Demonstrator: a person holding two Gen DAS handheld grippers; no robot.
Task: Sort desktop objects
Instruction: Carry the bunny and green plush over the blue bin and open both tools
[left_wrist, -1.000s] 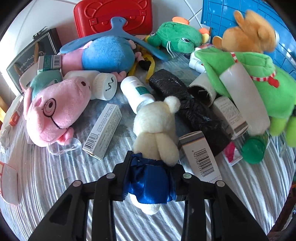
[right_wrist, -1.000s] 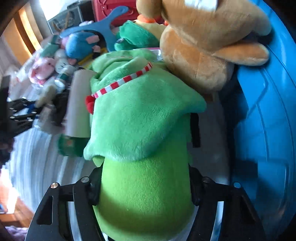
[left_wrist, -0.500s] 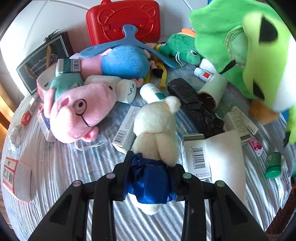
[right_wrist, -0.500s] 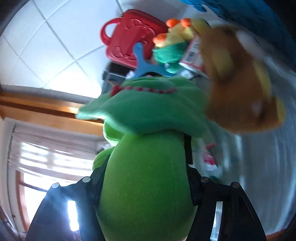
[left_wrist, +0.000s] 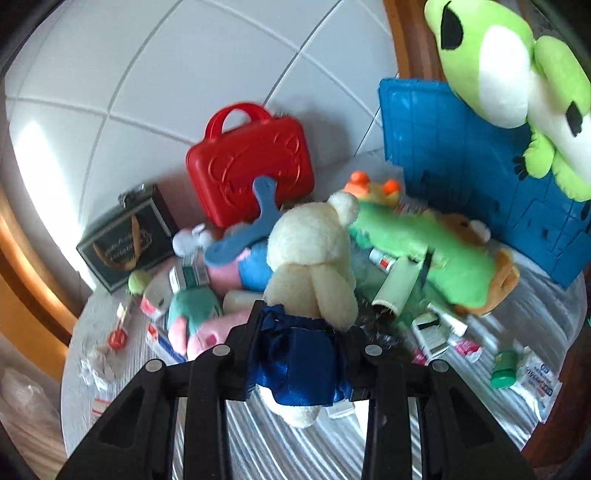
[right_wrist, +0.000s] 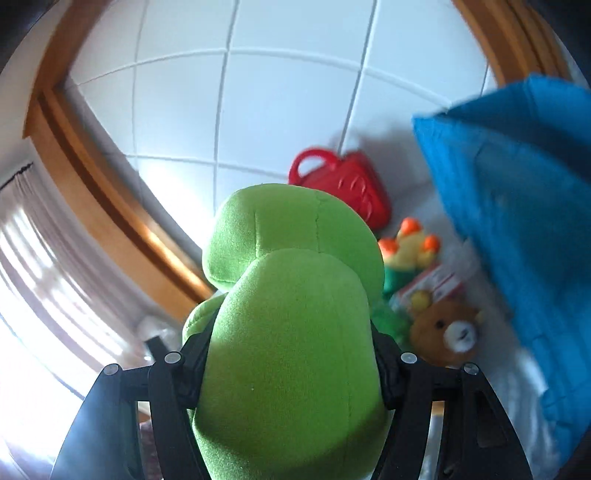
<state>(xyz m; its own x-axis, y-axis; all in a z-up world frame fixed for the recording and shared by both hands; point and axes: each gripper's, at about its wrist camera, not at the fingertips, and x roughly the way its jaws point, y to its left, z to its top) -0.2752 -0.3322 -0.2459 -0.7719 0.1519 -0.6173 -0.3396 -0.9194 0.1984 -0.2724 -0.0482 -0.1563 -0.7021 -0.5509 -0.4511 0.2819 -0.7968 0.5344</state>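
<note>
Plush in both grippers, mid-carry: sorting the toys out of the pile.
Left gripper jaws pinch the cream bear above the table; right gripper jaws pinch the green frog. Next, probably: swing both toward the blue crate at 2 o'clock, then release.

From my remote feed: a wall of large white tiles with pale grout lines fills the background in both wrist views. A warm orange-brown wooden frame curves along its edge. Beyond the frame, on the right wrist view's left side, a window blazes with overexposed daylight, a pale curtain drawn across it. Below, I see a table surface covered in white-and-grey ribbed cloth, sunlight glaring off the tiles.
</note>
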